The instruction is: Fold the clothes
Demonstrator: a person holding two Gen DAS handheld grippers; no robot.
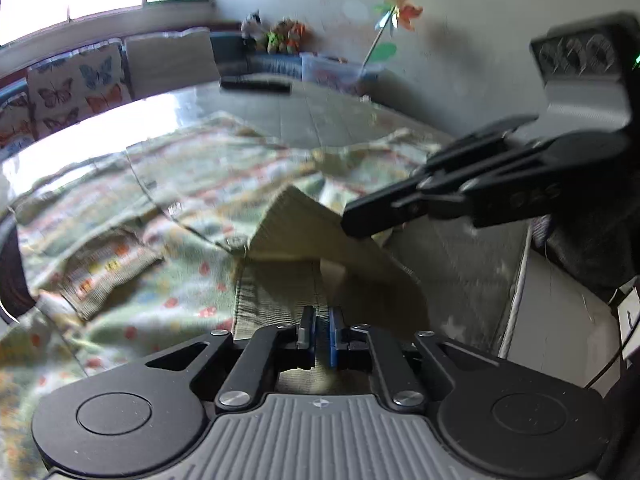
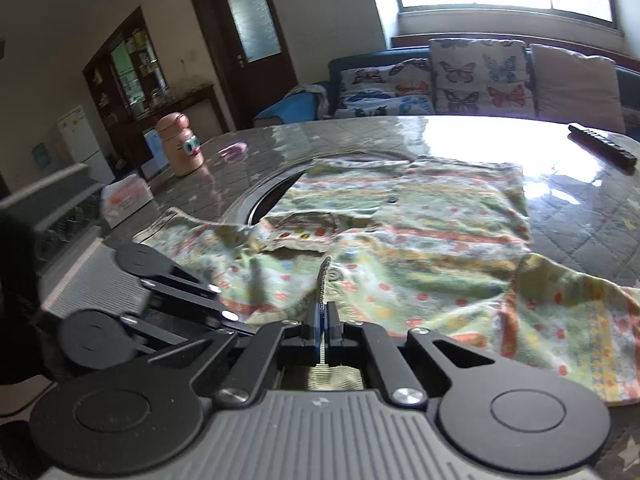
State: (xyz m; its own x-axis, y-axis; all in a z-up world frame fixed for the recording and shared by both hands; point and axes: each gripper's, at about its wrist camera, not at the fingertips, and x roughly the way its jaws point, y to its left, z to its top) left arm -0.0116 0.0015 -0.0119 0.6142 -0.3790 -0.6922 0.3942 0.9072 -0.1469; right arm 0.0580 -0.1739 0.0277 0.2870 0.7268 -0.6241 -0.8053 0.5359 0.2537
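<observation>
A green flowery shirt (image 1: 168,208) with orange stripes lies spread on the table, also in the right wrist view (image 2: 400,232). My left gripper (image 1: 322,328) is shut on the shirt's ribbed collar band (image 1: 280,288), held up off the table. My right gripper (image 2: 323,322) is shut on another part of the ribbed collar (image 2: 325,276). In the left wrist view the right gripper (image 1: 360,220) comes in from the right, pinching the lifted collar edge. In the right wrist view the left gripper's body (image 2: 160,280) sits close on the left.
The shirt lies on a glossy quilted round table (image 2: 580,208). A black remote (image 2: 600,144) lies at its far right, a pink bottle (image 2: 180,144) and a small pink object (image 2: 234,150) at its far left. A sofa with butterfly cushions (image 2: 480,76) stands behind.
</observation>
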